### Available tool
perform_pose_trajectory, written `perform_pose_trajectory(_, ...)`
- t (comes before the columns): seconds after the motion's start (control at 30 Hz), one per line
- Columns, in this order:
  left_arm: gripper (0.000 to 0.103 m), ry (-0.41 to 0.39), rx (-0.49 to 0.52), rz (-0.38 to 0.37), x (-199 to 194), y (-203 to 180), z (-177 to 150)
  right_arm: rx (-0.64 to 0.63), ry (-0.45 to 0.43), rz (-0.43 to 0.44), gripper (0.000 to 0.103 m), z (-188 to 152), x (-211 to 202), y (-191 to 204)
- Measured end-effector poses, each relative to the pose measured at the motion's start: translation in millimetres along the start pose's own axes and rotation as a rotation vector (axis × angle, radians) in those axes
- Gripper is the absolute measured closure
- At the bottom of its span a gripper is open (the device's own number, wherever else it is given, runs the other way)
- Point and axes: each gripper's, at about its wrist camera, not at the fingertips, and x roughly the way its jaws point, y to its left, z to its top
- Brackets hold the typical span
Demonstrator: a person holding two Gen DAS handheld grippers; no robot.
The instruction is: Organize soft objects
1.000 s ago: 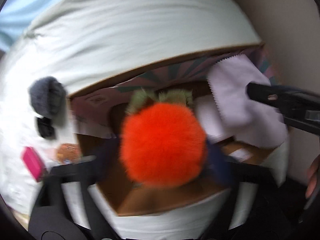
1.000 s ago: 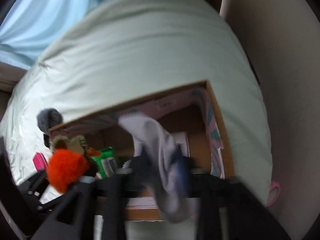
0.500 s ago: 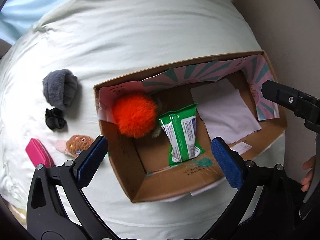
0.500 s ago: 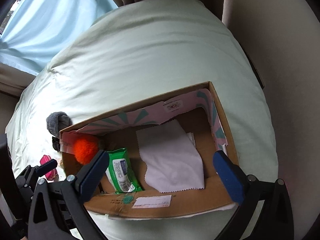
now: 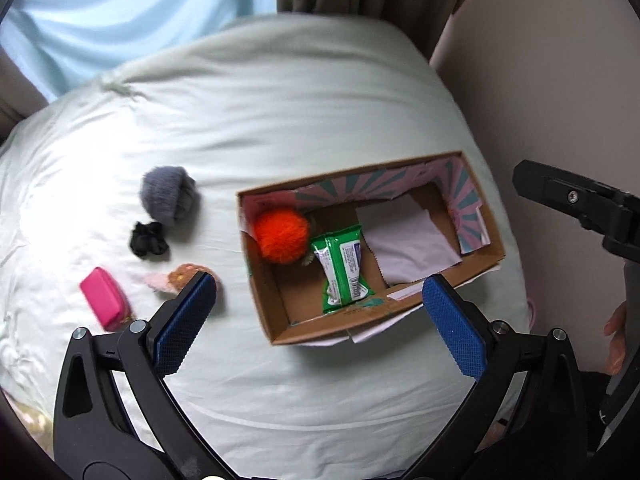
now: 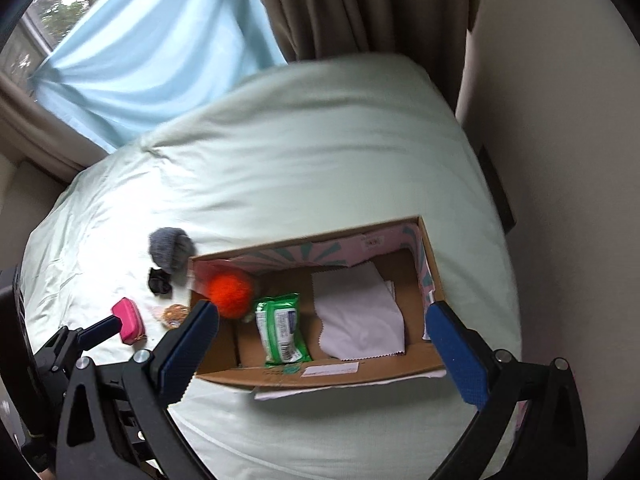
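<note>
A cardboard box [image 5: 276, 312] [image 6: 416, 374] lies on the pale bed. Inside it rest a fluffy orange pompom toy [image 5: 282, 234] [image 6: 231, 294], a green wipes pack [image 5: 343, 268] [image 6: 282, 330] and a white cloth [image 5: 408, 246] [image 6: 358, 320]. Left of the box lie a grey knit hat [image 5: 168, 194] [image 6: 170, 248], a black scrunchie [image 5: 148, 240] [image 6: 159, 281], a pink pouch [image 5: 103, 303] [image 6: 128, 319] and a small brown plush [image 5: 182, 276] [image 6: 174, 314]. My left gripper [image 5: 320, 320] hangs open and empty high over the box's near wall. Wide open too, my right gripper [image 6: 322, 344] holds nothing above the box.
The bed [image 5: 300, 100] is a puffy pale-green duvet. A light blue curtain [image 6: 152, 40] and brown drapes [image 6: 352, 4] hang behind it; a beige wall [image 6: 560, 120] runs along the right. A hand [image 5: 616, 340] shows at the right edge.
Both grippers let go: the orange pompom toy and the white cloth dropped into the box. Both then rose and pulled back, so the box looks smaller and more bed shows.
</note>
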Motion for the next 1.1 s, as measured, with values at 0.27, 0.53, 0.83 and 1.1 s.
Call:
perform_pose_trajectory(0.27,0.000,-0.125,-0.084,0.046,-88.1,30.4,-26.6,-0.106,-0.062,0.037,0.000,-11.3,-69.3,51.4)
perform_pose_trajectory(0.53,0.000,-0.188,-0.161,0.114,-149.5,82.1,-59.0,-0.148,-0.139,0.101,0.000,-36.1,-115.9,104.2)
perform_pose_trajectory(0.83,0.000,-0.316,-0.214,0.178,-204.5,145.8,-97.7,-0.170,-0.217,0.102,0.000,-68.0,-134.3,158.7)
perform_pose_trajectory(1.1,0.000,-0.333,-0.221,0.170,-217.1,205.0,-120.3,-0.144,-0.225,0.105,0.000,-88.1,-132.6,203.3)
